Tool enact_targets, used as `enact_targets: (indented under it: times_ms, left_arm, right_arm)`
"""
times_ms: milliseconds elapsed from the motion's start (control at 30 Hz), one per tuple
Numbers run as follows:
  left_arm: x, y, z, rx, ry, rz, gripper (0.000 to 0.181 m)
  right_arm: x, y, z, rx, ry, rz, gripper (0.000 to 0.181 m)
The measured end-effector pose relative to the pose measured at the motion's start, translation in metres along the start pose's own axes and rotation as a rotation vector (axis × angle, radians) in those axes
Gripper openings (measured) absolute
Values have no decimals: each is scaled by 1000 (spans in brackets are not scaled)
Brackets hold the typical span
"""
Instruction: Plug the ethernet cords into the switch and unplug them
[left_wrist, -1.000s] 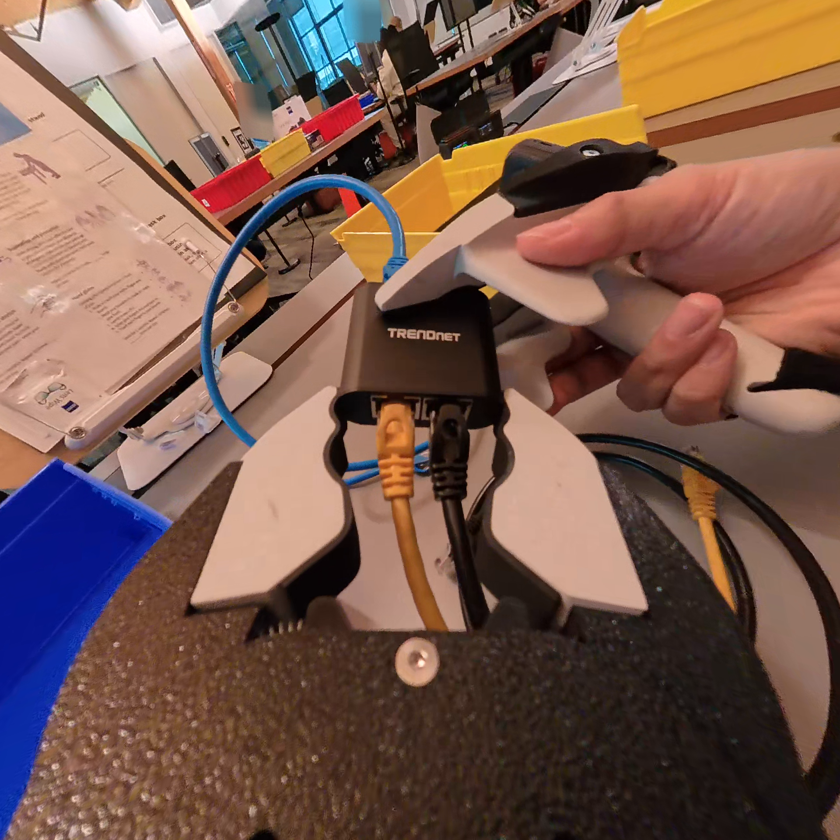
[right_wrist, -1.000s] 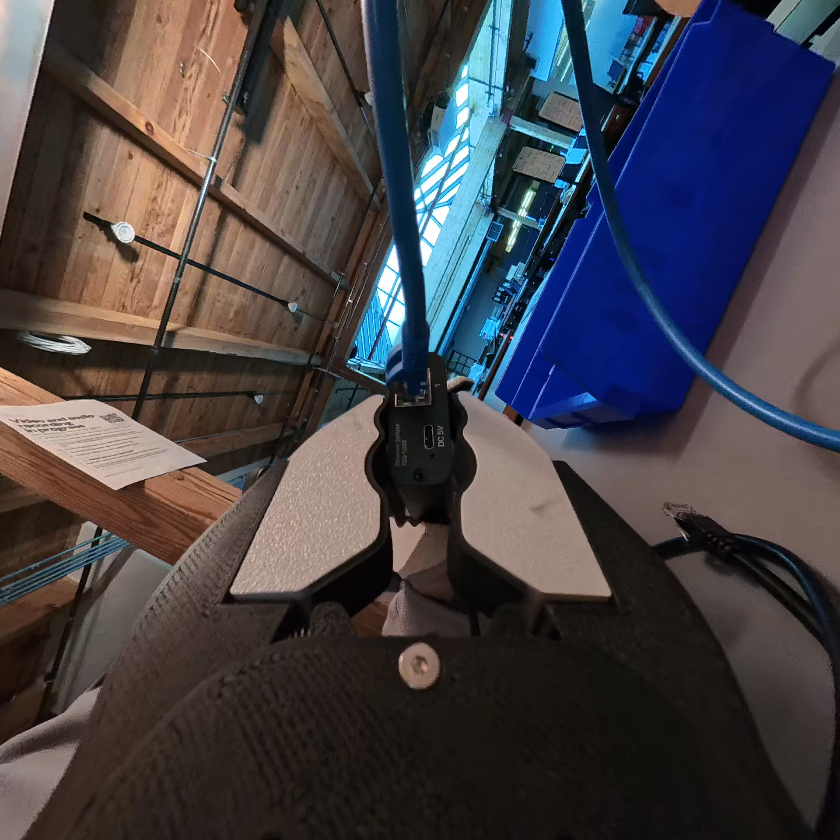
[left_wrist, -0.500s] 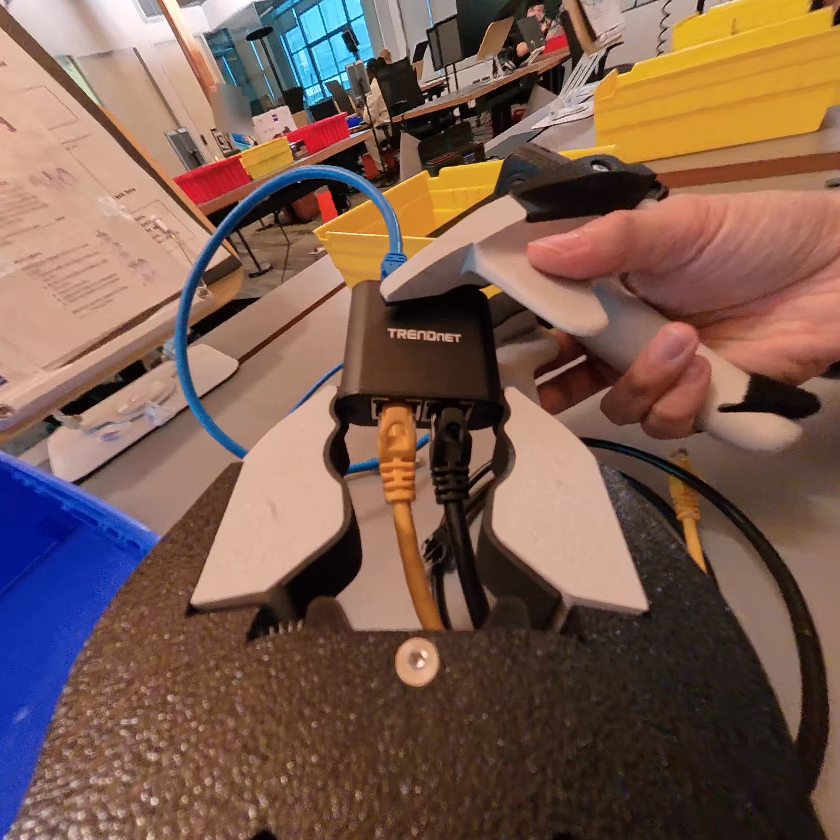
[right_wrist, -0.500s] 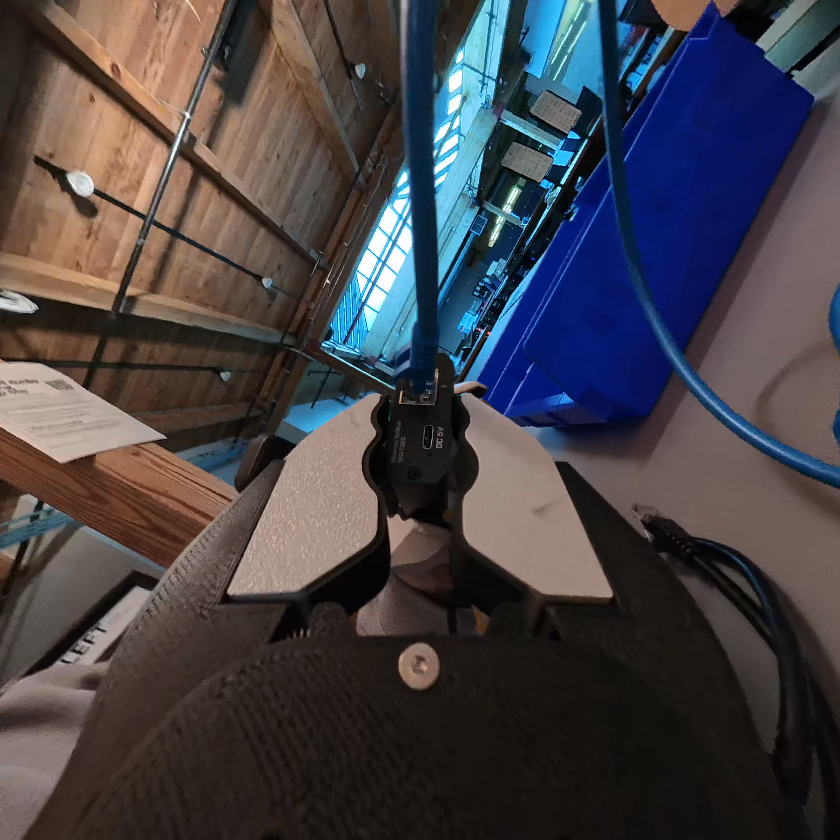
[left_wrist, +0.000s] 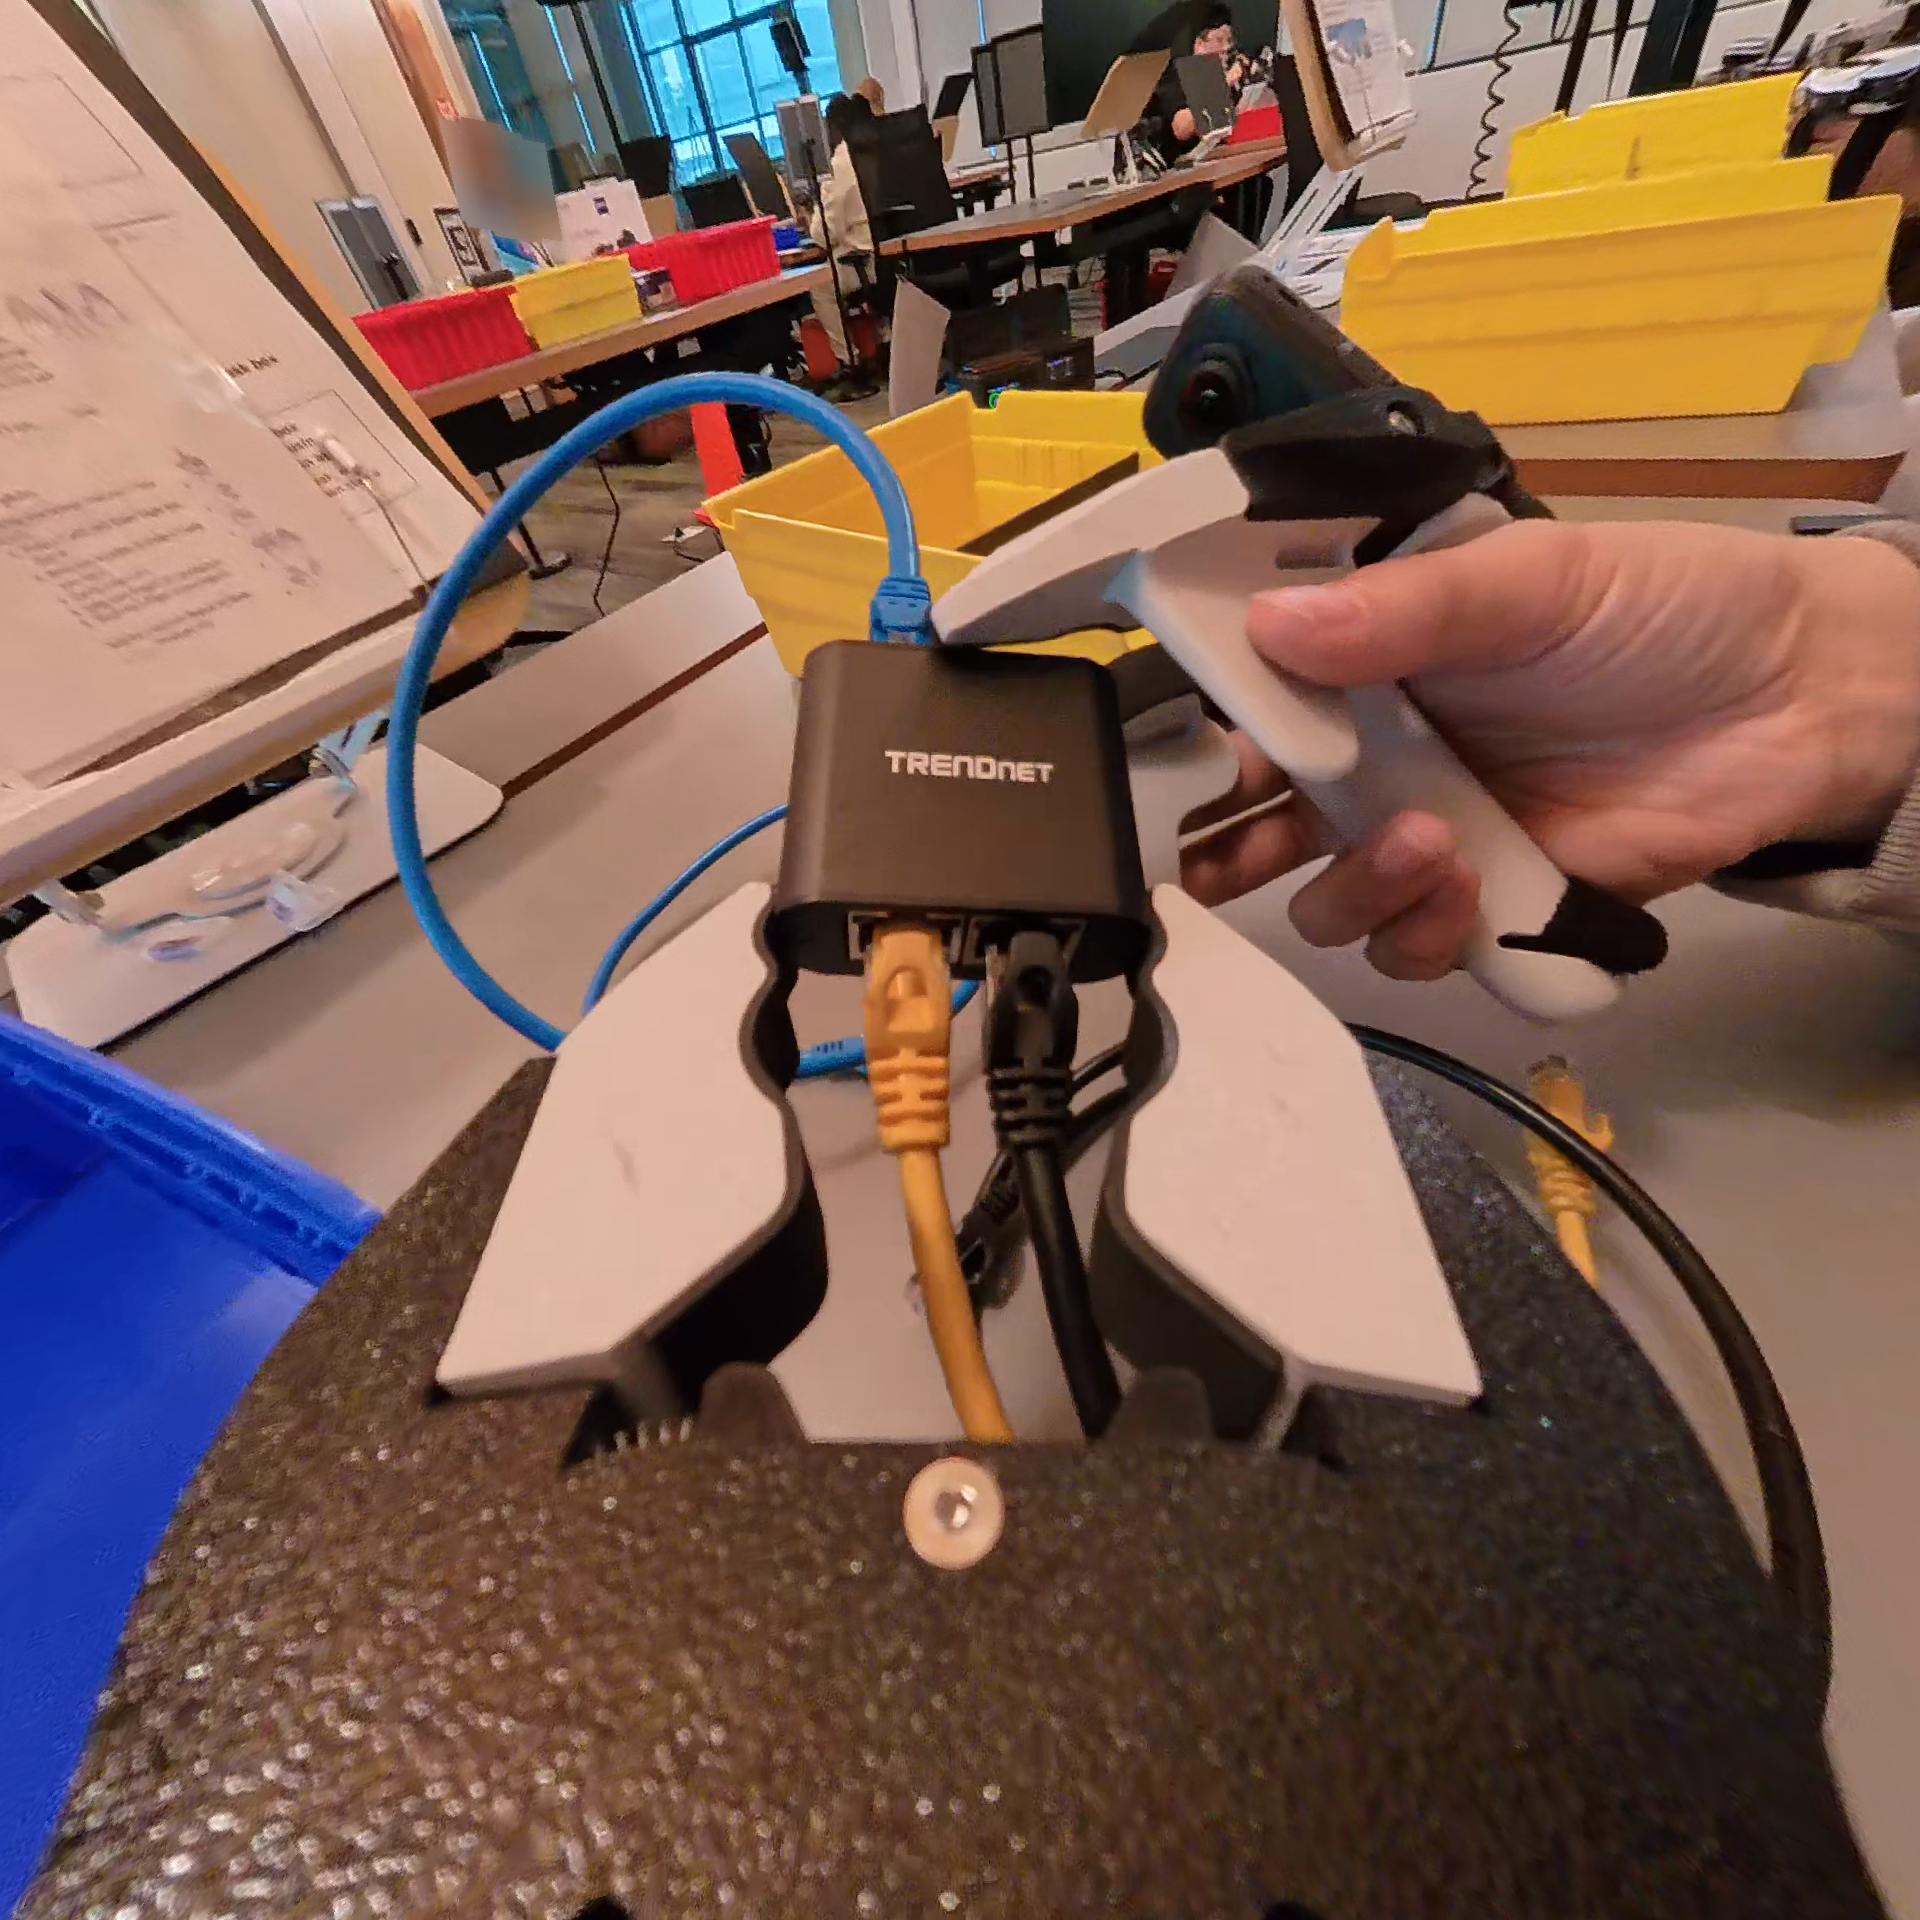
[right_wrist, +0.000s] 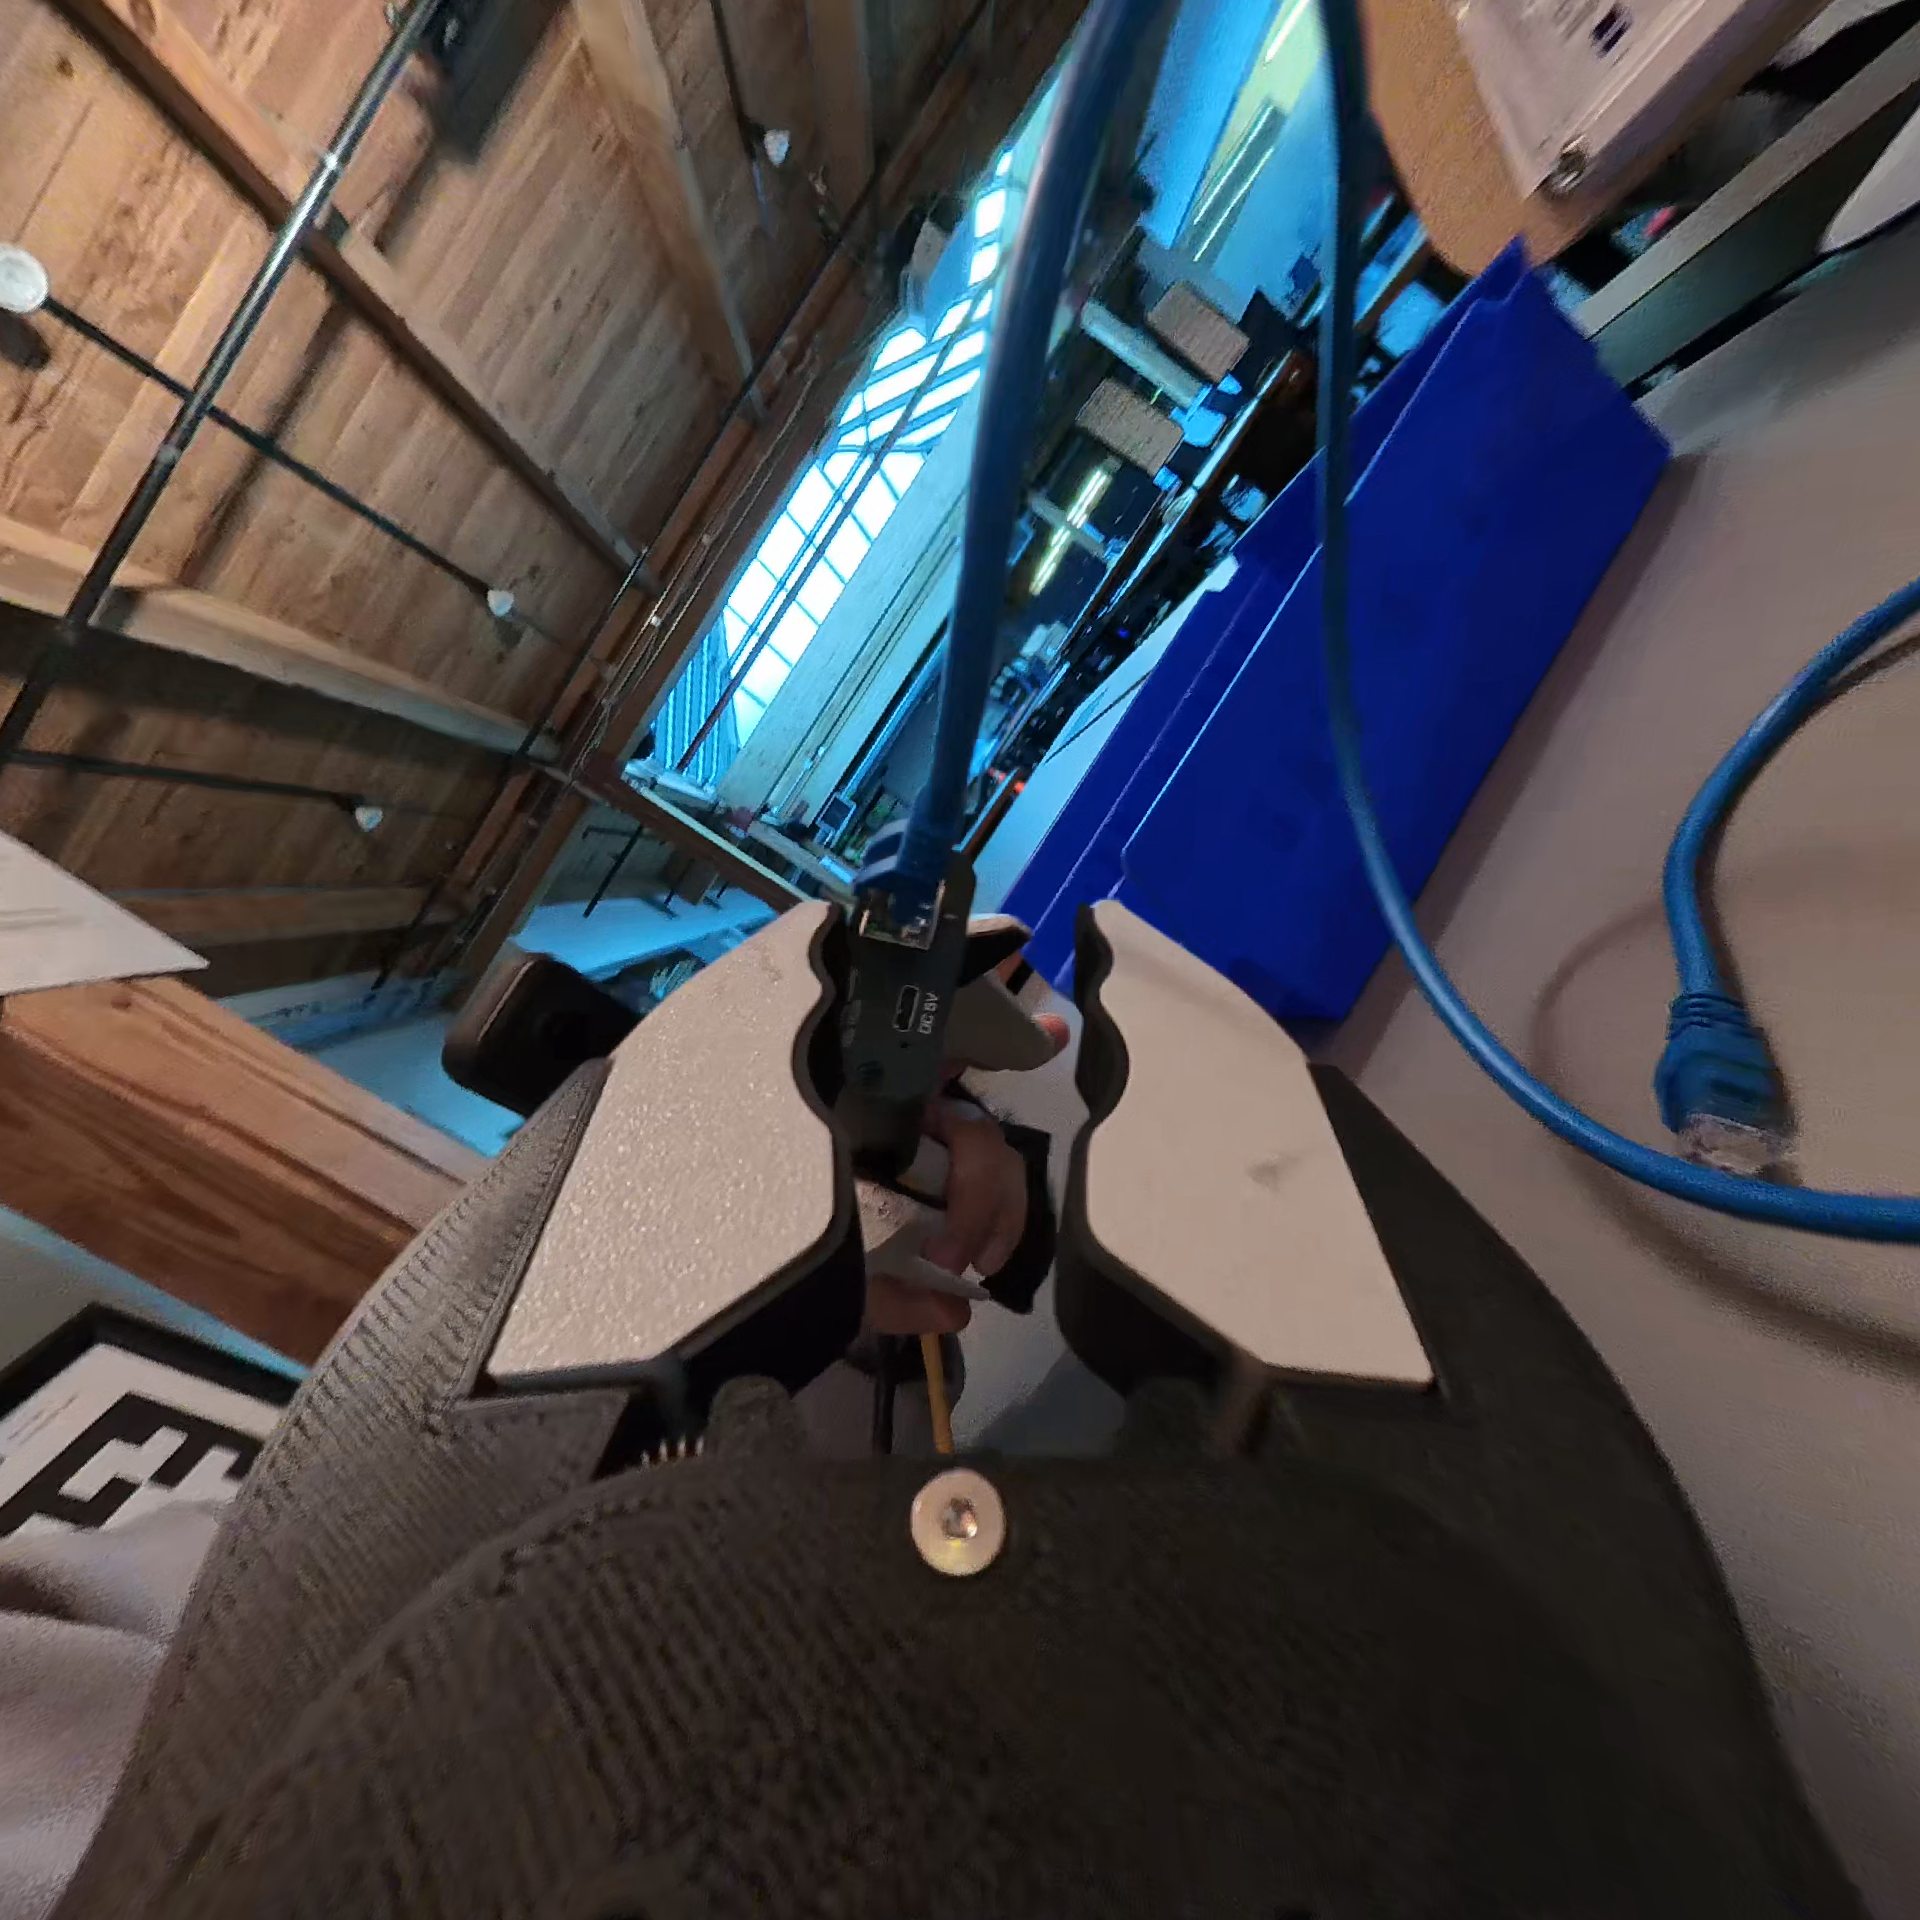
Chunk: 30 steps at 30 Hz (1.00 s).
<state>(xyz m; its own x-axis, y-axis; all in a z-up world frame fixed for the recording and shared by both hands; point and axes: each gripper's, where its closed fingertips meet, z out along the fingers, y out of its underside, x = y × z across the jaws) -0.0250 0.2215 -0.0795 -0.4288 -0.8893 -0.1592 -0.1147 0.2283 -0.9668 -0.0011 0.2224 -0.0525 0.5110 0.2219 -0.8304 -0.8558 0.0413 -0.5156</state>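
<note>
The black switch (left_wrist: 961, 790) is held above the table in my left gripper (left_wrist: 961, 914), which is shut on its near corners. A yellow cord (left_wrist: 909, 1029) and a black cord (left_wrist: 1029, 1029) are plugged into its near ports. A blue cord (left_wrist: 899, 613) is plugged into its far end and loops left. My right gripper (right_wrist: 956, 925) is open, and its upper finger (left_wrist: 1091, 540) rests by the switch's far edge. In the right wrist view the switch's end (right_wrist: 899, 1029) sits close to the left finger, with the blue cord's plug (right_wrist: 914, 862) above it.
The blue cord's free plug (right_wrist: 1714, 1091) lies on the grey table (left_wrist: 623, 675). A loose yellow plug (left_wrist: 1558, 1132) and a black cable loop (left_wrist: 1714, 1299) lie at the right. A blue bin (left_wrist: 125, 1299) is at the left, a yellow bin (left_wrist: 935, 499) behind, and a document stand (left_wrist: 208, 468) far left. Left and right tips are no more than a few centimetres apart.
My right gripper was shut on the switch's far end and has now opened and drawn back a little. My left gripper keeps its hold on the switch.
</note>
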Motion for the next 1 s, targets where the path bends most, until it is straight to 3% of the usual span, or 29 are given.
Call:
enact_targets:
  times_ms: [300,1000]
  left_arm:
    - [2,10,6,-67,-25,32,61]
    - [2,13,8,-108,-38,8,61]
  right_arm:
    - [2,-7,-3,119,-26,103,17]
    - [6,-4,-4,163,-19,130,14]
